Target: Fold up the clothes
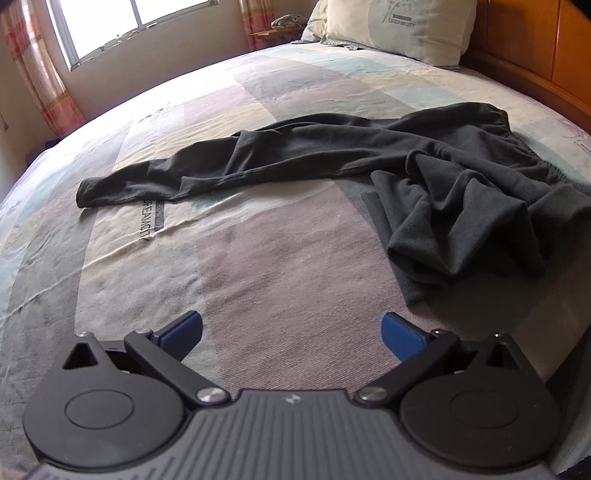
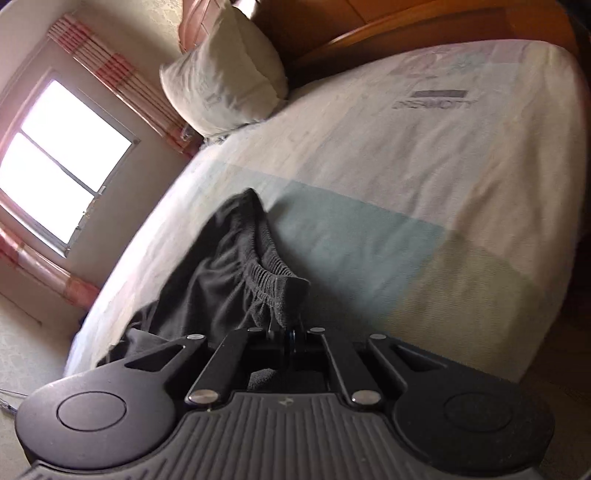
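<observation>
Dark grey trousers point(image 1: 332, 155) lie crumpled on the bed. One leg stretches to the left and the other is bunched at the right near the elastic waistband. My left gripper point(image 1: 291, 334) hovers open above the bare sheet, short of the trousers, with nothing between its blue pads point(image 1: 184, 328). In the right wrist view, my right gripper point(image 2: 291, 338) is shut on the gathered waistband of the trousers point(image 2: 236, 280), and the cloth trails away to the left over the bed.
The bed point(image 1: 258, 258) carries a pastel patchwork sheet. Pillows point(image 1: 399, 26) rest against a wooden headboard point(image 1: 535, 48) at the far right. A window point(image 1: 122, 22) with pink checked curtains is behind, and the bed's edge point(image 2: 546, 332) drops off on the right.
</observation>
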The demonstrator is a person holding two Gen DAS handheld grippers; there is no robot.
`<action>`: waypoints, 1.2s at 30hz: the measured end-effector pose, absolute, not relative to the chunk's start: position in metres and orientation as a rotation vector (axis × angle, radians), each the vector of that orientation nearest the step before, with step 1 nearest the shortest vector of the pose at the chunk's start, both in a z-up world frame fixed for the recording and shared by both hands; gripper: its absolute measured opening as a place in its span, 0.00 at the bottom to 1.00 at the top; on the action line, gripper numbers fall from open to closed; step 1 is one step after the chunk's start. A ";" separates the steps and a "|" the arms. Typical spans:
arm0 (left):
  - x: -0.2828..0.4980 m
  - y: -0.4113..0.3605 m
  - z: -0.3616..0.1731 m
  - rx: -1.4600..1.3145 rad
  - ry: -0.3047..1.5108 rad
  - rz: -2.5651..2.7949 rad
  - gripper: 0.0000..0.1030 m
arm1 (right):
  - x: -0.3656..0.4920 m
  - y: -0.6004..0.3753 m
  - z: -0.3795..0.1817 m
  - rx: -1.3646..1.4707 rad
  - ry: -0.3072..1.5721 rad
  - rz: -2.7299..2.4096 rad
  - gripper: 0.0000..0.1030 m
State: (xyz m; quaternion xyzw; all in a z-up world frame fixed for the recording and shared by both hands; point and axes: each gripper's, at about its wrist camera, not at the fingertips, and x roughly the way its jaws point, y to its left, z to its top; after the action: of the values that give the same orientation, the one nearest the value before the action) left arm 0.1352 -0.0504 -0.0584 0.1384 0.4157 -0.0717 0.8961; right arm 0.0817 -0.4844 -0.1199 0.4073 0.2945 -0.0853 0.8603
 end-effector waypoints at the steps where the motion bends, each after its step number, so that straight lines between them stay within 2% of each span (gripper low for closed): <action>1: 0.134 -0.051 -0.058 0.290 0.857 -0.150 0.99 | 0.080 -0.488 -0.124 0.865 0.636 -0.215 0.17; 5: 0.132 -0.051 -0.057 0.284 0.859 -0.150 0.99 | 0.071 -0.492 -0.116 0.860 0.591 -0.253 0.20; 13: 0.136 -0.049 -0.057 0.293 0.867 -0.128 0.99 | 0.125 -0.491 -0.077 0.730 0.572 -0.129 0.28; 18: 0.144 -0.045 -0.060 0.287 0.885 -0.101 0.99 | 0.160 -0.490 -0.052 0.647 0.560 -0.049 0.28; 24: 0.159 -0.035 -0.062 0.281 0.904 -0.053 0.99 | 0.264 -0.456 -0.030 0.467 0.671 0.218 0.27; 26: 0.166 -0.033 -0.063 0.275 0.910 -0.043 0.99 | 0.302 -0.441 -0.032 0.425 0.722 0.274 0.26; 29: 0.175 -0.031 -0.066 0.271 0.925 -0.032 0.99 | 0.359 -0.418 -0.035 0.361 0.798 0.358 0.14; 30: 0.178 -0.030 -0.068 0.271 0.930 -0.029 0.99 | 0.375 -0.409 -0.038 0.339 0.823 0.375 0.07; 36: 0.194 -0.023 -0.079 0.254 0.963 -0.020 0.99 | 0.428 -0.371 -0.072 0.254 0.947 0.443 0.05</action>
State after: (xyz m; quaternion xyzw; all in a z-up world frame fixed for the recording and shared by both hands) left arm 0.1938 -0.0234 -0.0791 0.1216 0.4620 -0.0094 0.8784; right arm 0.4279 -0.3706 -0.0720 0.1210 0.4512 0.2109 0.8587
